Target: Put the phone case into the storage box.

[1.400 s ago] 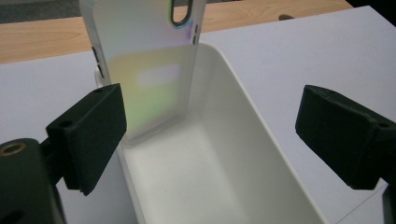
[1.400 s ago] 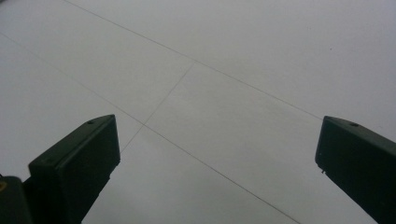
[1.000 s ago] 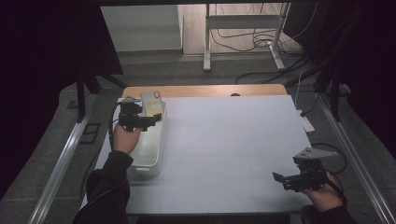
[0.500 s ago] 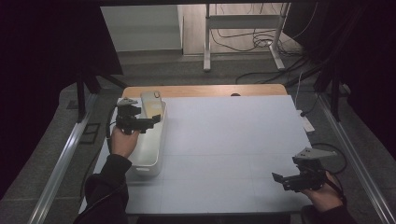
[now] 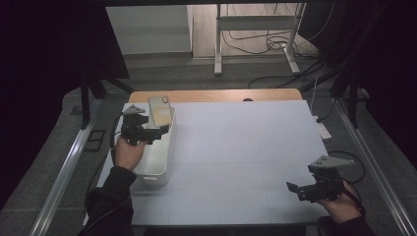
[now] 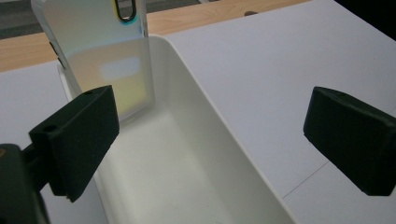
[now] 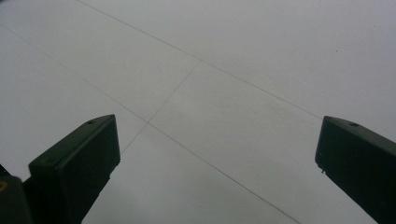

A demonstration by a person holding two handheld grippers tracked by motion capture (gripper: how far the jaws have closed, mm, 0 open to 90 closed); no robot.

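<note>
White bin (image 5: 156, 162) on table (image 5: 246, 147); phone (image 5: 160, 110) leaning inside; left gripper (image 5: 147, 133) above.

white bin (image 5: 158, 156) sits on the white table (image 5: 246, 147).

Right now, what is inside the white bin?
A phone stands tilted in the white bin, leaning on its far end. The visible bin floor is bare; the left gripper hides part of it.

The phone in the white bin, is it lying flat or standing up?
Standing up, tilted: the phone leans against the far end wall of the white bin, its lower edge inside.
</note>
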